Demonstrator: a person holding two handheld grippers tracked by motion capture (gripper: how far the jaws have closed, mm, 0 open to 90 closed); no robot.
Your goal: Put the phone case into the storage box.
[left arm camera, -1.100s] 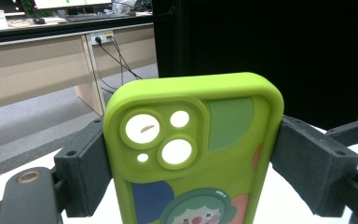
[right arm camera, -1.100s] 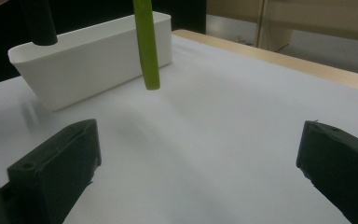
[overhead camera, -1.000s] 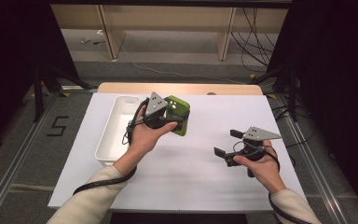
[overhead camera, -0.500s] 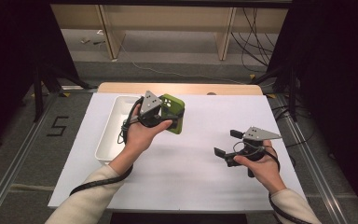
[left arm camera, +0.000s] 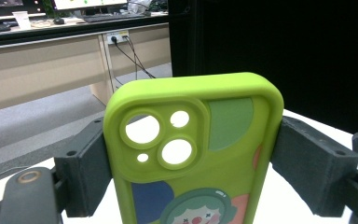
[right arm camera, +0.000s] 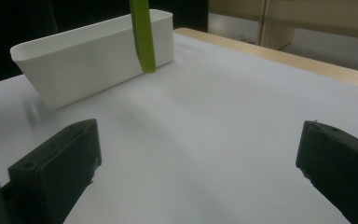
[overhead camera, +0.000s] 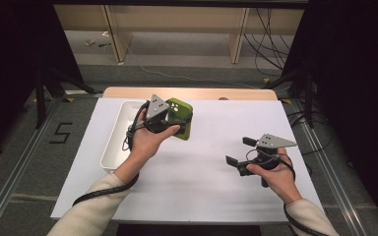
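The left gripper [overhead camera: 170,118] has its jaws clamped on both sides of the green phone case [left arm camera: 193,154], lifted beside the white bin [overhead camera: 120,135]. Dropping it in is left. The right gripper [overhead camera: 241,152] waits with jaws apart, nothing between them.

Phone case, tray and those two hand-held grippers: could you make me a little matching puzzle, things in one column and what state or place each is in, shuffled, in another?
Things:
1. green phone case
2. white tray
3. left hand-held gripper
4. right hand-held gripper

States or places:
A. jaws wide apart, nothing between them
B. clamped by its two long edges, lifted off the table
C. standing on the white table cover, at the left
D. shut on the case

Pairs: 1-B, 2-C, 3-D, 4-A
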